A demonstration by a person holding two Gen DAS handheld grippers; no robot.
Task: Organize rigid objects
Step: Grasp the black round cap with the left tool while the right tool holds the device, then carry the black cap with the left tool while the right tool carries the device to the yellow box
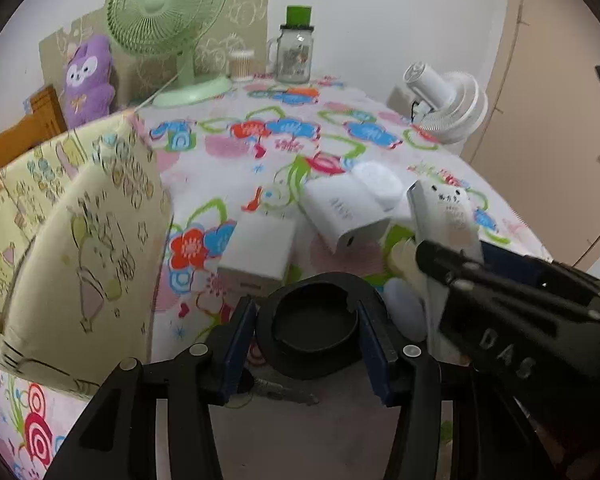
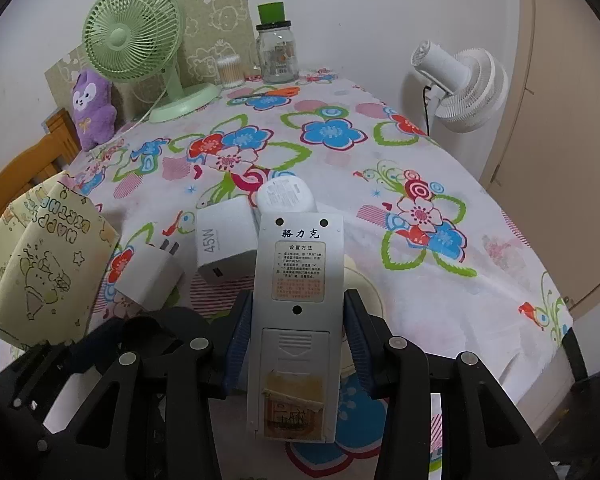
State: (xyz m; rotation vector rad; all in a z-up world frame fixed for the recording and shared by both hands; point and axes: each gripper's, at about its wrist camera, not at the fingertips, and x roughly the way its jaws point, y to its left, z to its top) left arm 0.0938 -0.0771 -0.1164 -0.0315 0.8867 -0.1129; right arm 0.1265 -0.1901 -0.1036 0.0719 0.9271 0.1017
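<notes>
left view, left gripper (image 1: 308, 344): my fingers sit either side of a black ring (image 1: 314, 330). Right pad looks to touch it, left pad I can't call. So: clamped or just bracketing, cannot tell.
left view, ring: low and near, flat on the table (image 1: 340, 128) as far as I can see, a key (image 1: 284, 392) just under it.
left view, bag: yellow bag (image 1: 72, 240) close on the left, mouth side toward me. Likely the drop spot, my guess only.
left view, step: firm up on the ring before lifting; lift straight, then swing left over the bag rim.
left view, room: right gripper body crowds the right side. Two white chargers (image 1: 260, 248) just beyond the ring. Left is blocked by the bag wall, so go up first.
right view, right gripper (image 2: 298, 312): fingers closed on a grey remote (image 2: 298, 280), back side up, held along the fingers.
right view, remote: off the table at its far end, over a cream disc (image 2: 364, 284).
right view, step: hold it still while the left works; don't cross paths.
right view, room: open cloth to the right and ahead; table edge falls off at far right. Chargers and a white tub (image 2: 286, 196) are near the remote's tip.
</notes>
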